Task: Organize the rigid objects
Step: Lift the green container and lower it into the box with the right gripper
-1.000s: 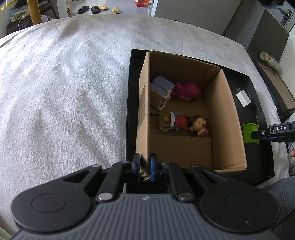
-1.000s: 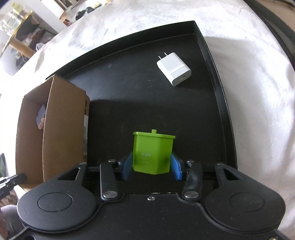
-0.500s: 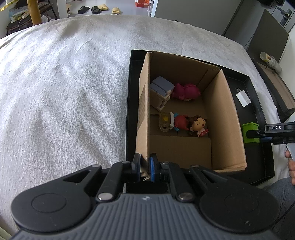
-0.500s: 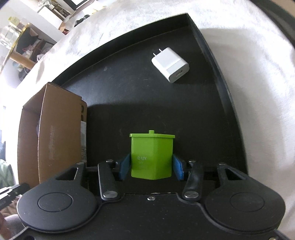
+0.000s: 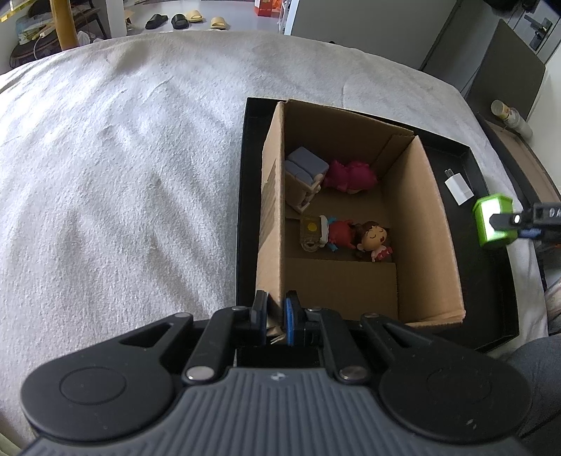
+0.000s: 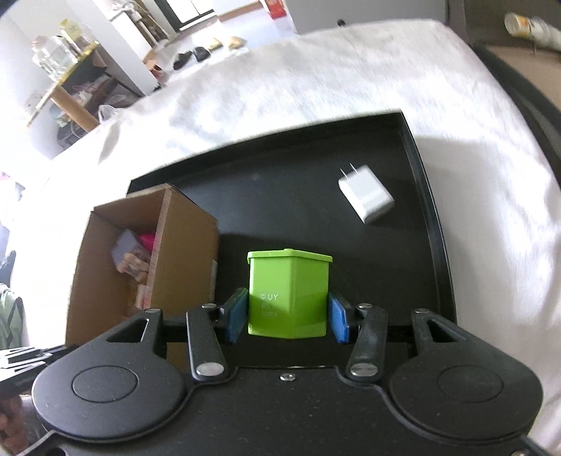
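Observation:
My right gripper point(image 6: 287, 317) is shut on a small green box point(image 6: 289, 293) marked UY and holds it above the black tray point(image 6: 434, 224). From the left wrist view that green box point(image 5: 492, 224) hangs in the air at the tray's right side. My left gripper point(image 5: 275, 317) is shut on the near left wall of the open cardboard box point(image 5: 434, 217), which stands on the tray. Inside lie a doll figure point(image 5: 371, 236), a red toy point(image 5: 349, 175) and a grey-blue block point(image 5: 305, 163). A white charger plug point(image 6: 366, 198) lies on the tray.
The tray point(image 5: 498, 333) rests on a white bedspread point(image 5: 122, 175). A dark case with a bottle point(image 5: 510, 117) sits off the bed's right edge. Slippers point(image 5: 182, 19) and a shelf stand on the floor beyond. A person's grey trouser leg point(image 5: 540, 364) is at the lower right.
The right gripper has lifted the green box off the tray floor and tilted upward; the cardboard box's inside now shows in its view. The left gripper has kept still.

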The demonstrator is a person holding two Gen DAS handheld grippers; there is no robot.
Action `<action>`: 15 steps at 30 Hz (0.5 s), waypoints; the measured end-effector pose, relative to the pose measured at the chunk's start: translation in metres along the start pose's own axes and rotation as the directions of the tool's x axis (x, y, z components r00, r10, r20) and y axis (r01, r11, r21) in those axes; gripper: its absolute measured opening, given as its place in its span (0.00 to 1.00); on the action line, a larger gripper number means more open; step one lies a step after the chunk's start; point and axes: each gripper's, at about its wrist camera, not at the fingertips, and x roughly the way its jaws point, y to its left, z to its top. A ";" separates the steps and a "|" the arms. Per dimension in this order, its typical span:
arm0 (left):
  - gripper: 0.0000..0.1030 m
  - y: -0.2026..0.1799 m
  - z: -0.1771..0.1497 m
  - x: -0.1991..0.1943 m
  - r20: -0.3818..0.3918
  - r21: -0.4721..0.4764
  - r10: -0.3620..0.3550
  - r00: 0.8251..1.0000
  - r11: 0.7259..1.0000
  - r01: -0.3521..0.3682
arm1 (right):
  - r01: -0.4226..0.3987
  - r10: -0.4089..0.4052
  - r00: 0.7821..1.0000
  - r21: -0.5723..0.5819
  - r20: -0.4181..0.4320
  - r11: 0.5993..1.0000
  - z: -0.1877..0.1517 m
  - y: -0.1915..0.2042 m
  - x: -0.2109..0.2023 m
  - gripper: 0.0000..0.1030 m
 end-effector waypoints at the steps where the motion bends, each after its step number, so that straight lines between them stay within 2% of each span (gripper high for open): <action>1: 0.09 0.000 0.000 0.000 0.001 0.001 -0.002 1.000 1.000 0.002 | -0.003 0.003 1.000 -0.009 0.008 1.000 0.002 0.004 -0.003 0.46; 15: 0.09 0.005 -0.002 -0.003 0.018 -0.005 -0.035 0.999 0.999 0.035 | -0.030 0.041 0.995 -0.119 0.088 0.992 0.021 0.060 -0.027 0.46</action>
